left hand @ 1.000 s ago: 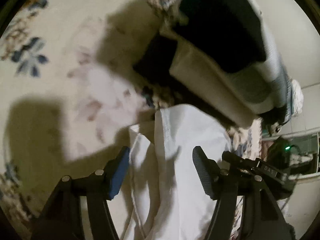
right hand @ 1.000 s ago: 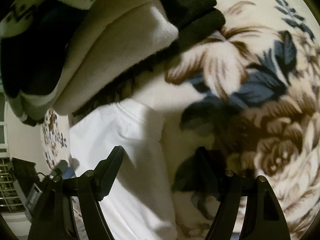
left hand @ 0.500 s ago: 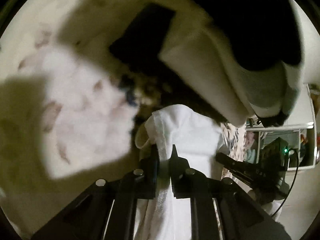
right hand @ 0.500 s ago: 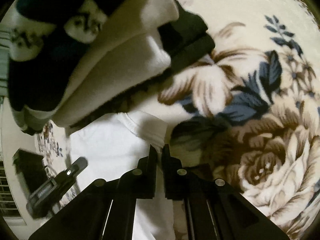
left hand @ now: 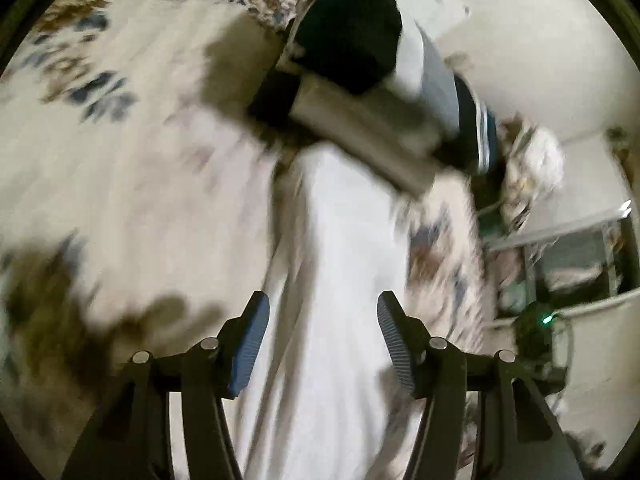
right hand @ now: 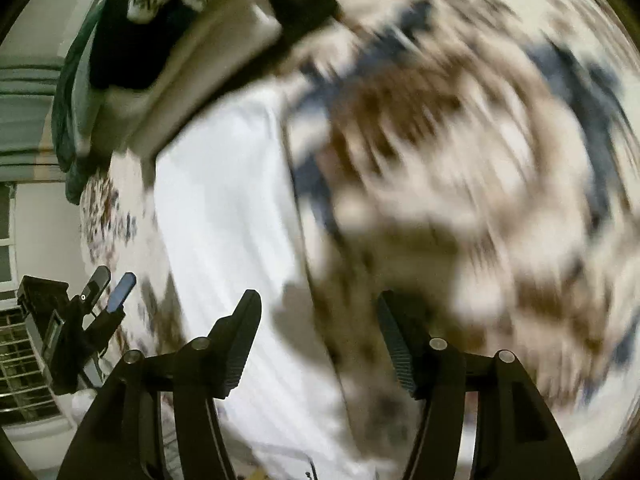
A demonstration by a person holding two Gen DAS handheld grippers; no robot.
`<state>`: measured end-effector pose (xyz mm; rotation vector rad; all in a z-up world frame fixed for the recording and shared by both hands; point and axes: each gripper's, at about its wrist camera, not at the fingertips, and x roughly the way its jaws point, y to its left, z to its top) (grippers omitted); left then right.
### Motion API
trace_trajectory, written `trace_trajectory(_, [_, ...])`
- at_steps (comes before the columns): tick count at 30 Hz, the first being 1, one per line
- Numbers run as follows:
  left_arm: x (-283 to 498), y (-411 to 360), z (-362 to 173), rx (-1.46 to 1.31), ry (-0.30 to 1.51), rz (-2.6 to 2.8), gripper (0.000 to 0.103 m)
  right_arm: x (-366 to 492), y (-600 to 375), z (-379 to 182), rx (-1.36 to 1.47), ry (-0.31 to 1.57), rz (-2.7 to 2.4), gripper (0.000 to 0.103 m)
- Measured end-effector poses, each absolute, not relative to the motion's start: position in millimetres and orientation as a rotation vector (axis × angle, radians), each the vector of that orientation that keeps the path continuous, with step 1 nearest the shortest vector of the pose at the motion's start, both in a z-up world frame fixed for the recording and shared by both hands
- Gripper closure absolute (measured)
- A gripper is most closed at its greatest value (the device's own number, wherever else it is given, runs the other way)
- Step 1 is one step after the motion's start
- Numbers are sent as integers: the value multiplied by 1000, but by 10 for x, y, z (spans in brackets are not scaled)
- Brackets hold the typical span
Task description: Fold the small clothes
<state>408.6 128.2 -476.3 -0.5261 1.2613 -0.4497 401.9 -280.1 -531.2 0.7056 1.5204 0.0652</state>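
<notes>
A white garment [left hand: 340, 240] lies as a long folded strip on the floral blanket [left hand: 120, 160]; the picture is blurred by motion. My left gripper [left hand: 322, 304] hovers above the strip's near part, its jaws opening, the pads not touching the cloth. In the right wrist view the same white garment [right hand: 224, 200] runs up the left half. My right gripper [right hand: 318, 300] hangs over its right edge, jaws opening with nothing pressed between them. The left gripper [right hand: 110, 286] shows at the lower left of that view.
A stack of folded clothes [left hand: 352, 40], black, cream and grey, lies just past the garment's far end, and shows as the stack [right hand: 160, 40] in the right view. A shelf unit [left hand: 580, 264] stands off the blanket's right edge; a wire rack [right hand: 20, 360] sits at lower left.
Half a second ago both grippers were shut on the white garment's near edge. Both have let go, opened and drawn back and upward, and the garment now lies longer and flatter.
</notes>
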Motion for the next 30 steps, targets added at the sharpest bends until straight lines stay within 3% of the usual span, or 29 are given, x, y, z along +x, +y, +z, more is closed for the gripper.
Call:
trace_trajectory(9, [2253,1244,-5356,-416,1556,-342,49,2031,-2455,-5720,831,1736,38,41])
trace_trajectory(17, [1405,1129,-5572,-293,1572,-233,52,1002,-1848,-6261,841,1796,47,41])
trace_trajectory(19, [1363,1126,-5594,-257,1543,-222,92,877,-1751,-6328,850,1795,49,41])
trace_trajectory(20, [1370,1091,-5615,-247,1542,-214,101,843,-1690,-6371,847,1796,52,41])
trace_trajectory(22, [1314,1178,-5540,-283,1497,-215,101,741,-1688,-6399,811,1785,44,57])
trace_trajectory(24, [1227,1288,-5431,-295,1457,-217,102,682,-1620,-6402,740,1779,13,91])
trace_trajectory(25, [1198,1331,-5393,-304,1447,-218,102,654,-1602,-6375,723,1765,3,97])
trace_trajectory(30, [1075,1456,-5362,-354,1440,-223,102,447,-1649,-6227,669,1739,-15,101])
